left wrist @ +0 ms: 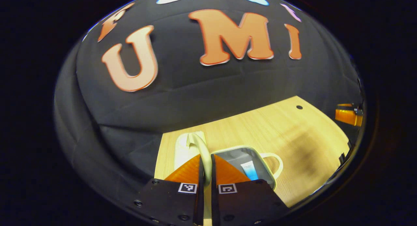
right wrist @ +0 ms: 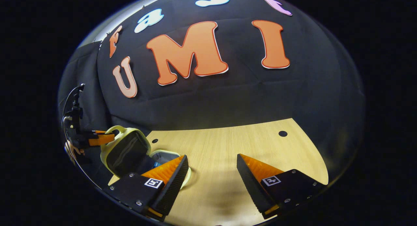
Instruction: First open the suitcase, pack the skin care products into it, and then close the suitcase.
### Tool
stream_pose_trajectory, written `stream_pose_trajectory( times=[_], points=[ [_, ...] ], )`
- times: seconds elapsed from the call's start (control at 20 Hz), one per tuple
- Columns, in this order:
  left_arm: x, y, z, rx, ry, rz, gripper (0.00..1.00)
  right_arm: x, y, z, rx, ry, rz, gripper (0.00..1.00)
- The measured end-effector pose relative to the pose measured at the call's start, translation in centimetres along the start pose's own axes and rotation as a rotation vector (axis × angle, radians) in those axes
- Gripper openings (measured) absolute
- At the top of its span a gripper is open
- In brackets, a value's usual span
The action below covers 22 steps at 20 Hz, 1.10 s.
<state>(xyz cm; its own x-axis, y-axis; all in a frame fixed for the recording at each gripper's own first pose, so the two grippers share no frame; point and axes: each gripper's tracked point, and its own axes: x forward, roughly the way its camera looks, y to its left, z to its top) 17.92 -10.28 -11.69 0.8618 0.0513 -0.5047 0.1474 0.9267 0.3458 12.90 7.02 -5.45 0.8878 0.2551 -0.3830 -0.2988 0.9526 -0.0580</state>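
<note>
The surface [right wrist: 228,147] is pale wood with a fine straight grain and a small round dark hole [right wrist: 282,133] near its far right corner. A second such hole [right wrist: 154,141] sits farther left. The open pale-yellow suitcase [left wrist: 260,160] rests directly on it toward the left side, its base flat on the wood.

The left gripper [left wrist: 205,169] has its fingers nearly closed with a narrow gap between them, while the right gripper [right wrist: 211,162] holds its fingers spread wide apart.
</note>
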Motion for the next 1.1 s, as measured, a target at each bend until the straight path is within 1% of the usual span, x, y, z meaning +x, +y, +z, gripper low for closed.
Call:
stream_pose_trajectory(
  times=[0.05,0.1,0.2,0.3,0.45,0.55,0.65,0.7,0.8,0.85,0.9,0.95,1.0,1.05,1.1],
  points=[
    [0.8,-1.9,0.3,0.043,0.011,-0.003,0.10,-0.2,-1.1,-0.1,-0.008,0.000,-0.007,0.95],
    [1.4,-3.8,0.2,0.084,0.021,-0.001,0.06,-0.4,-2.2,-0.1,-0.009,0.000,-0.015,0.95],
    [3.3,-7.8,-0.1,0.161,0.046,0.006,0.07,-0.8,-4.0,-0.1,0.000,-0.001,-0.024,0.95],
    [5.1,-12.1,-1.4,0.220,0.076,-0.024,0.07,-1.0,-5.9,-0.7,0.009,0.008,-0.041,0.95],
    [7.5,-17.8,-3.6,0.250,0.140,-0.093,0.07,-1.2,-8.3,-1.9,0.010,0.031,-0.071,0.95],
    [10.1,-19.1,-6.1,0.258,0.187,-0.120,0.07,-1.1,-9.4,-2.9,0.018,0.059,-0.077,0.95],
    [11.6,-20.5,-8.1,0.250,0.228,-0.139,0.07,-0.9,-10.0,-4.0,0.016,0.086,-0.082,0.95],
    [11.8,-19.7,-8.6,0.239,0.243,-0.148,0.07,-0.8,-10.3,-4.4,0.012,0.099,-0.086,0.95],
    [13.6,-19.8,-10.4,0.217,0.272,-0.147,0.07,-0.7,-10.4,-5.1,0.008,0.119,-0.084,0.96],
    [14.0,-19.8,-10.9,0.211,0.272,-0.144,0.11,-0.6,-10.3,-5.3,0.004,0.128,-0.078,0.95],
    [14.5,-19.8,-11.2,0.208,0.274,-0.146,0.11,-0.6,-10.2,-5.7,-0.002,0.137,-0.076,0.96],
    [14.7,-20.0,-11.3,0.202,0.279,-0.141,0.16,-0.6,-10.1,-5.9,-0.009,0.144,-0.073,0.96],
    [15.0,-20.1,-11.5,0.177,0.283,-0.144,0.17,-0.4,-9.9,-6.1,-0.019,0.154,-0.072,0.96],
    [14.9,-19.9,-11.8,0.148,0.280,-0.145,0.22,-0.3,-9.6,-6.4,-0.027,0.162,-0.069,0.96],
    [14.3,-19.6,-11.4,0.124,0.276,-0.133,0.22,-0.4,-9.5,-6.5,-0.032,0.163,-0.063,0.95]
  ],
)
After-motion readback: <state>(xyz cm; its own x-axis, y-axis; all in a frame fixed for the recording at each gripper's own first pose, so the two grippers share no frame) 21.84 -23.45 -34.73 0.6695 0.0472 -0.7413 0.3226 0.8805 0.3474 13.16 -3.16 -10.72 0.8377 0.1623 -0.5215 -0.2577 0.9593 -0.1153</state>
